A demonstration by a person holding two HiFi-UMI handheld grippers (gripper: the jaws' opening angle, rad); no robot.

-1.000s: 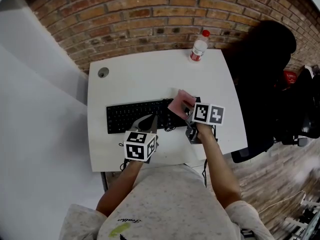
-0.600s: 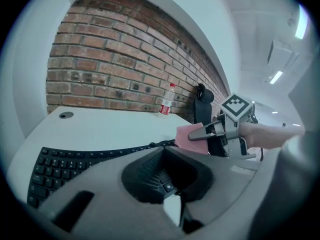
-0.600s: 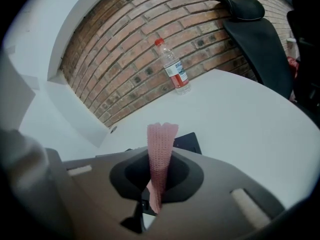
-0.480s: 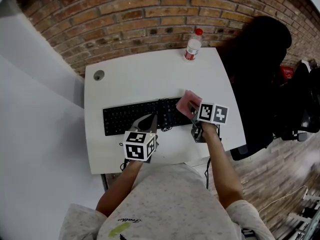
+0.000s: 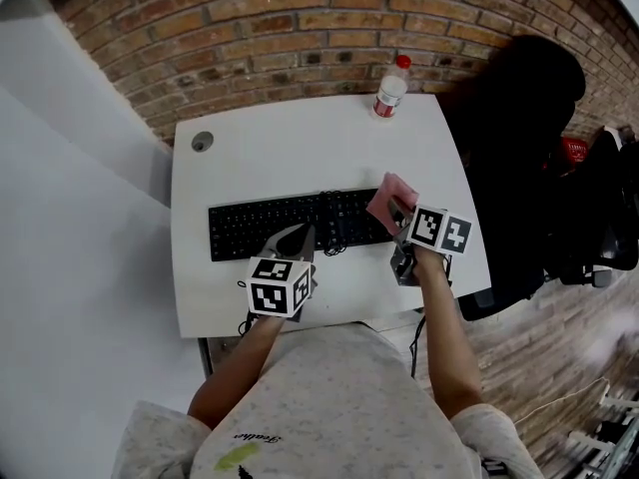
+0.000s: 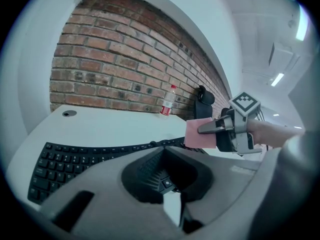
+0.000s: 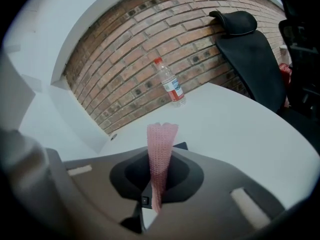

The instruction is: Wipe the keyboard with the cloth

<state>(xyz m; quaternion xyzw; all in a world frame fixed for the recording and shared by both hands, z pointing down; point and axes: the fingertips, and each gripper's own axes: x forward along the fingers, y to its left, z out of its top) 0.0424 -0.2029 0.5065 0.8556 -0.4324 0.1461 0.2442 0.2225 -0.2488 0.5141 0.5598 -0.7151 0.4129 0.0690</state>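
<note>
A black keyboard (image 5: 290, 226) lies across the white table (image 5: 300, 158). A pink cloth (image 5: 390, 200) hangs over the keyboard's right end, and my right gripper (image 5: 400, 212) is shut on it. In the right gripper view the cloth (image 7: 161, 149) stands up folded between the jaws of that gripper (image 7: 152, 199), with a keyboard corner (image 7: 181, 146) just behind. My left gripper (image 5: 292, 239) is shut with nothing in it, over the keyboard's front edge. The left gripper view shows its own jaws (image 6: 170, 184), the keyboard (image 6: 75, 156) and the cloth (image 6: 200, 134) at right.
A plastic bottle (image 5: 390, 90) with a red cap stands at the table's far edge by the brick wall. A round cable hole (image 5: 203, 142) is at the far left corner. A black chair (image 5: 519, 148) stands to the right. Thin cable (image 5: 334, 250) lies before the keyboard.
My right gripper has carried the pink cloth rightward along the keyboard to its right end. The left gripper has stayed at the keyboard's front edge.
</note>
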